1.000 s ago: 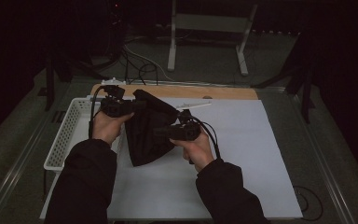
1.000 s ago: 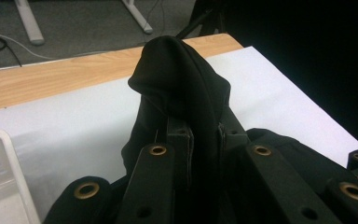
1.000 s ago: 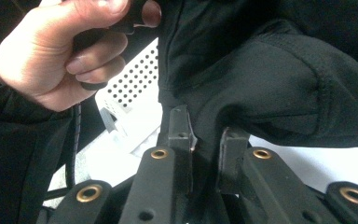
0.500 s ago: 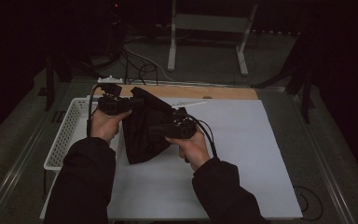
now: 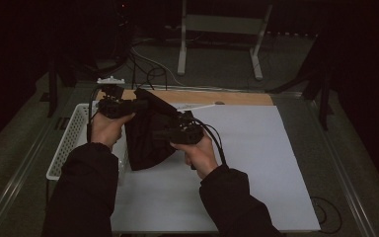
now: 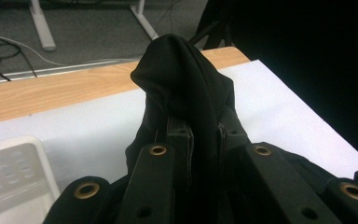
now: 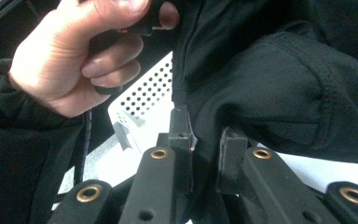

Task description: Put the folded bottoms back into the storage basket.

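A white sheet (image 5: pixel 237 163) covers most of one table, leaving a strip of bare wood (image 5: pixel 227 97) along the far edge; the room beyond is dark, with grey flooring, loose cables (image 5: pixel 148 69) and a white stand (image 5: pixel 217 37) on two feet. One white perforated basket (image 5: pixel 69 143) sits at the table's left edge, just beside the cloth. One black garment (image 5: pixel 145 136) hangs between two grippers, its lower part resting on the sheet. The left gripper (image 5: pixel 128 105) is clamped on a bunched fold (image 6: pixel 186 84) of it; the right gripper (image 5: pixel 170 132) is clamped on a stitched edge (image 7: pixel 242 107). The garment hangs in front of part of the basket.
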